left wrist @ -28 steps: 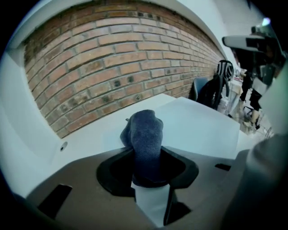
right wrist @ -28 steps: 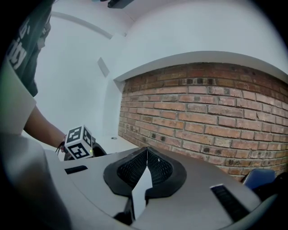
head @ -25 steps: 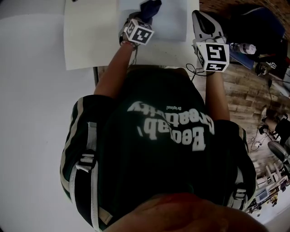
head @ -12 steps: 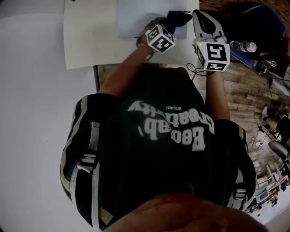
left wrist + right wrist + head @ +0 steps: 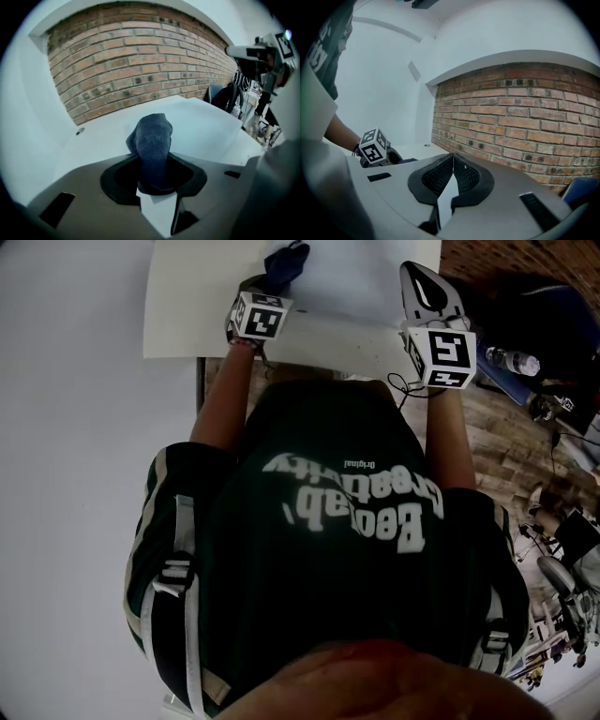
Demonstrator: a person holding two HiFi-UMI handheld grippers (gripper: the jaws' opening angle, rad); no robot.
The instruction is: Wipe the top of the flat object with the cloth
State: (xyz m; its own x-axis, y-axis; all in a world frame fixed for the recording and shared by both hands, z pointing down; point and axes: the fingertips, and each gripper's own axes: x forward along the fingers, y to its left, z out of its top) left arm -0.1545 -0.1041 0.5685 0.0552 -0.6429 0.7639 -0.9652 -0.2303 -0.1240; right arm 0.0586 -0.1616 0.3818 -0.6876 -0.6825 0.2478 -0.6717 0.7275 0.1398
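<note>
A: Head cam: where's it set?
B: Worn up top, aimed steeply down; torso [image 5: 337,521] seen close, table [image 5: 173,310] at far edge.
A: Gripper cams?
B: Each carried on its gripper, pointed along jaws. Brick wall [image 5: 140,61] faced by both; left gripper [image 5: 393,157] caught in right gripper view.

One left gripper [image 5: 153,176], one right gripper [image 5: 453,159], one cloth [image 5: 152,136], one flat object [image 5: 347,277]

Dark blue cloth [image 5: 152,138], pale blue flat object [image 5: 347,282], red-brown brick wall [image 5: 140,61], cream table [image 5: 178,315]
</note>
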